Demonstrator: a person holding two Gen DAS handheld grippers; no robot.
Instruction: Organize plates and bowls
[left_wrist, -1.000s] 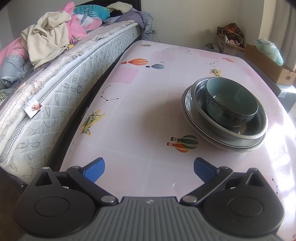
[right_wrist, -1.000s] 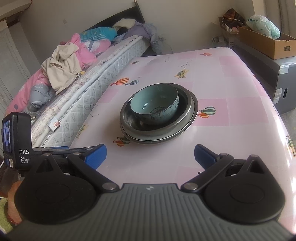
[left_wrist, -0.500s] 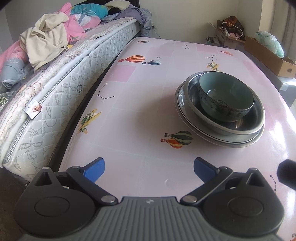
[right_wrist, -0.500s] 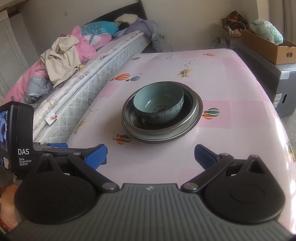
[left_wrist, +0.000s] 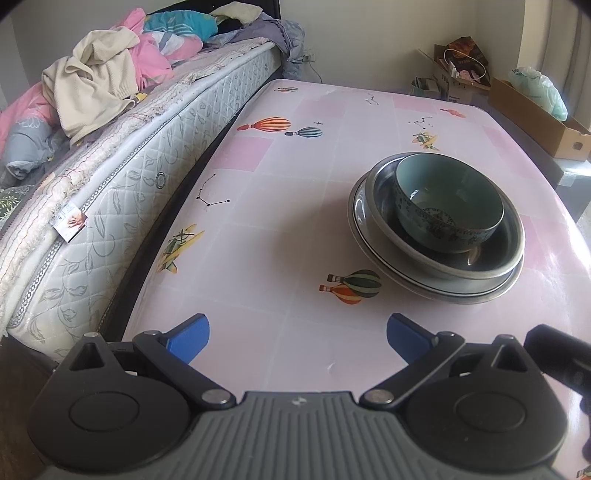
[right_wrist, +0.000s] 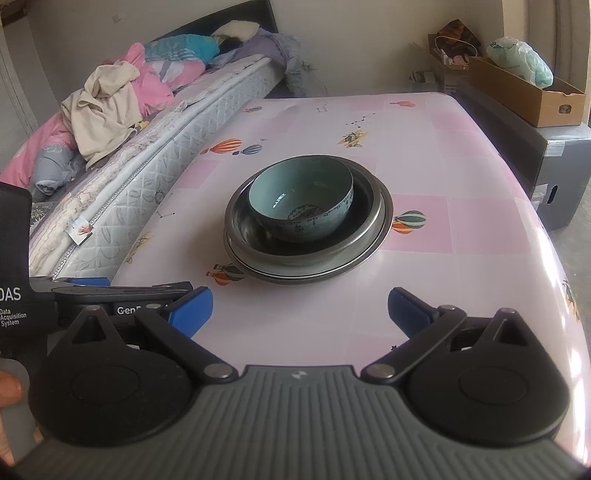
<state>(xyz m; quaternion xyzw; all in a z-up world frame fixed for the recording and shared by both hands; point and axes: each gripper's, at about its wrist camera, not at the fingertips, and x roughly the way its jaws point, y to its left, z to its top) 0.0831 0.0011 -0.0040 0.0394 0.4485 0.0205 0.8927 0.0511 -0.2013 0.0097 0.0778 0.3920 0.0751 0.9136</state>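
Sitting mid-surface (right_wrist: 461, 258), nested teal ceramic bowl (right_wrist: 301, 199) inside round steel dishes (right_wrist: 373, 236) straight ahead of right tool (right_wrist: 300, 314), far-right of left tool (left_wrist: 297, 338); both tools spread apart, empty.

My left camera looks forward from the near edge of the pink surface (left_wrist: 295, 229), low over it, facing the far wall; the mattress (left_wrist: 122, 184) runs along its left and the stacked dishes (left_wrist: 436, 229) sit right of centre. My right camera sits just beside it, to the right, with the same dishes (right_wrist: 308, 221) straight ahead at middle distance. Both views share the surface, the dishes, the bed and the cardboard box (right_wrist: 524, 96) far right.
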